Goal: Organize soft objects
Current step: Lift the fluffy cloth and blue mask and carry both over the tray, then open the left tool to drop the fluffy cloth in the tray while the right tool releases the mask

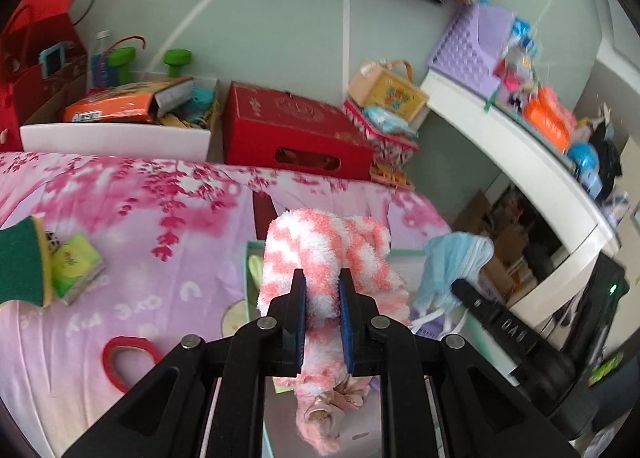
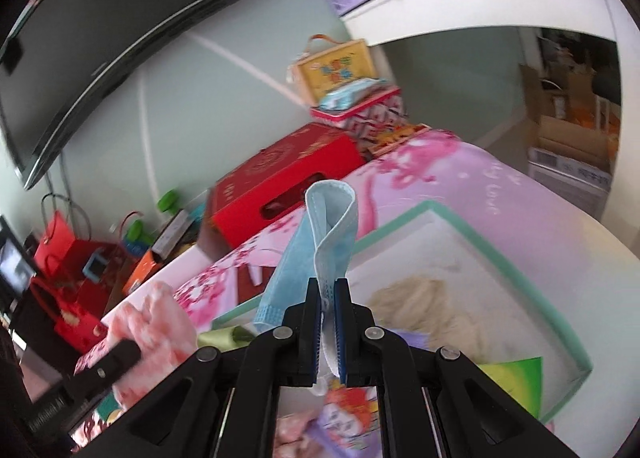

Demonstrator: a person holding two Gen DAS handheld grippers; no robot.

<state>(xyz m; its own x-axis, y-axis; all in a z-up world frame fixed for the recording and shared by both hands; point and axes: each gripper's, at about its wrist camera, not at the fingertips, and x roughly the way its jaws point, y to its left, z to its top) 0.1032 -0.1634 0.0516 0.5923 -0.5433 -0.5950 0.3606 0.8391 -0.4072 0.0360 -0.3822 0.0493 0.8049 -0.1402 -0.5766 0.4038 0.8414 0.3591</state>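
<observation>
Mid-carry: left gripper (image 1: 323, 292) clamps fuzzy sock (image 1: 320, 254), right gripper (image 2: 328, 298) pinches face mask (image 2: 320, 242). Next probably drop both into tray (image 2: 520, 258).

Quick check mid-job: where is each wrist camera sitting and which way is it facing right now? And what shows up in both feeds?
Left wrist: on the left gripper, looking along its fingers across the bed toward the wall; jaws clamp the fuzzy sock; the right gripper's finger shows at right.
Right wrist: on the right gripper, tilted, facing the wall and TV; jaws pinch the mask; the left gripper's finger shows lower left.
Shared: sock, mask, red box, green-rimmed tray.
</observation>
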